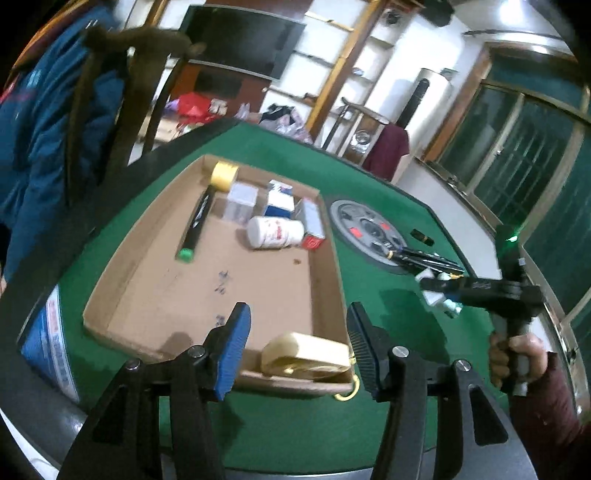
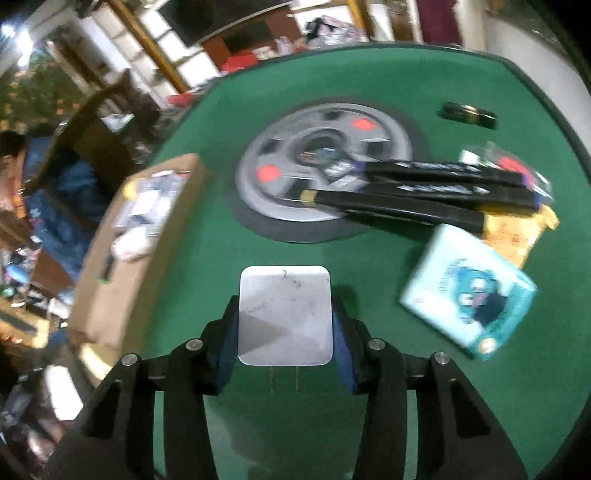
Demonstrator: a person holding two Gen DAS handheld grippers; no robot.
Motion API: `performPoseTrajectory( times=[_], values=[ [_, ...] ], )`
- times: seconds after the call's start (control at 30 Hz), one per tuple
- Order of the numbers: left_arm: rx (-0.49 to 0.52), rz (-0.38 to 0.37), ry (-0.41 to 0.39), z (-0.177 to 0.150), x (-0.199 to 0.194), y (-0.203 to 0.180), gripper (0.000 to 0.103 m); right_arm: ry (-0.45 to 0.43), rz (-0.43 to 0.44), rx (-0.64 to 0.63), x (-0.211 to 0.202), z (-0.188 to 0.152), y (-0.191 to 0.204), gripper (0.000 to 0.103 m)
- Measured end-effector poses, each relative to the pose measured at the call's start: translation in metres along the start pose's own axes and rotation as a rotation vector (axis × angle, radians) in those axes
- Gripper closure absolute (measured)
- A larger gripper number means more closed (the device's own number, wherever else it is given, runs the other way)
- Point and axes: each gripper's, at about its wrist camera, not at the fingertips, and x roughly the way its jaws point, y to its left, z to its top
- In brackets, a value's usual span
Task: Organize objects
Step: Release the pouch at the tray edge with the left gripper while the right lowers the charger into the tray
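You are working under dim, cool indoor light; a ceiling lamp point(image 1: 511, 11) is flaring at the top right. Fisheye bending is warping the table edge point(image 1: 461, 221). Motion blur is smearing the teal box point(image 2: 469, 291) and cardboard tray point(image 2: 122, 258); printed labels are probably unreadable.

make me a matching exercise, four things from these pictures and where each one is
Things:
1. white charger
2. white bottle
3. black markers
4. beige tape dispenser

Places:
A. lying partly on the round grey disc
B. near corner of the cardboard box
C. between the right gripper's fingers
D. lying on its side further back in the cardboard box

Pairs: 1-C, 2-D, 3-A, 4-B
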Motion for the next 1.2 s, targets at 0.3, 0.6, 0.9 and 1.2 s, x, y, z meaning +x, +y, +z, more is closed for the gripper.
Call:
performPoseTrajectory(
  times=[0.3, 0.6, 0.9, 1.2],
  values=[
    [0.306, 0.001, 0.131, -0.009, 0.038, -0.033, 0.043, 0.001, 0.093, -0.077, -0.004, -0.009, 0.050, 0.060],
    [0.174, 0.031, 0.120, 0.007, 0.040, -0.008, 0.102, 0.027, 0.170, -0.142, 0.008, -0.006, 0.102, 0.060],
    [-0.012, 0.069, 0.089, 0.023, 0.043, 0.040, 0.096, 0.099, 0.126, -0.245, 0.065, 0.009, 0.174, 0.060],
    [-0.084, 0.087, 0.024, 0.018, 0.008, 0.063, 0.048, 0.181, 0.048, -0.275, 0.106, 0.002, 0.186, 0.060]
  ],
)
